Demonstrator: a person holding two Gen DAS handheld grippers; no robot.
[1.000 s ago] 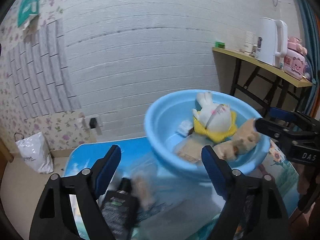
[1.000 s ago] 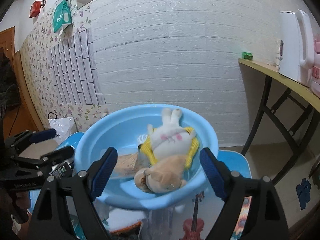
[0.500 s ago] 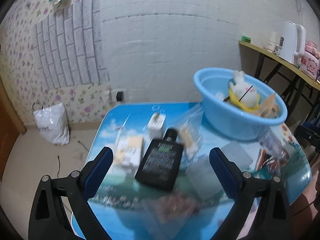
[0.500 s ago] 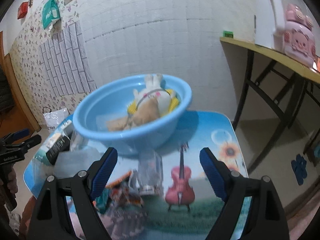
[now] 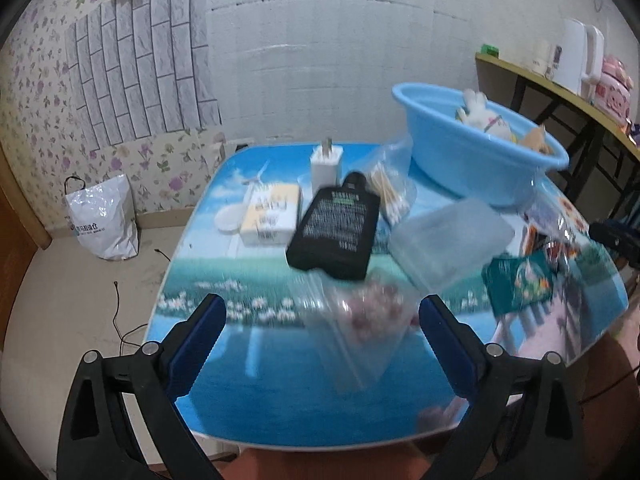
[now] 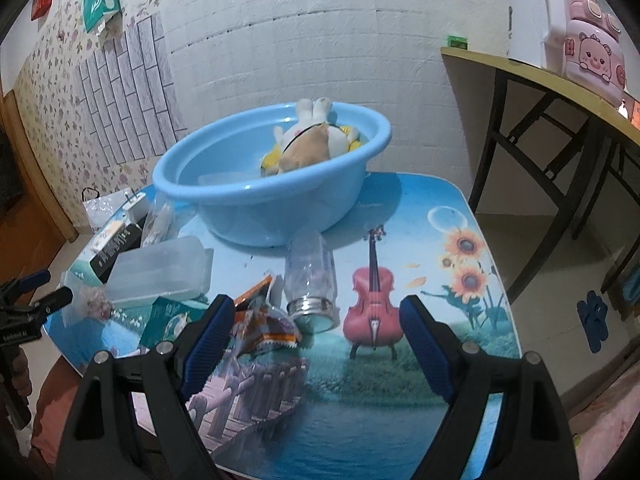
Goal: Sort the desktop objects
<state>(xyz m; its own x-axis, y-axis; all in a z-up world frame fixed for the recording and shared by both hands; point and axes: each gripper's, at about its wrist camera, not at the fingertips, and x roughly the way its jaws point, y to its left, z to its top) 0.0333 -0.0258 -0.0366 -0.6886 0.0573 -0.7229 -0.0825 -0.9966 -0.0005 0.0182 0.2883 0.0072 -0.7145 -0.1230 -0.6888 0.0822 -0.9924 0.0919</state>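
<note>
Beside the blue basin (image 5: 476, 168) on the picture-printed table (image 5: 280, 400) | black flat bottle (image 5: 336, 232), white back-label print too blurred to read | yellow-white box (image 5: 272, 216) beyond it from basin, text unreadable | left gripper (image 5: 320, 320) jaws wide, just opened further, empty | right gripper (image 6: 316, 320) jaws wide, empty | clear jar (image 6: 310, 280) lying below basin

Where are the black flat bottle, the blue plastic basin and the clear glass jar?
black flat bottle (image 5: 334, 232), left wrist view, label face
blue plastic basin (image 6: 256, 216), right wrist view, outer wall
clear glass jar (image 6: 309, 276), right wrist view, side
</note>
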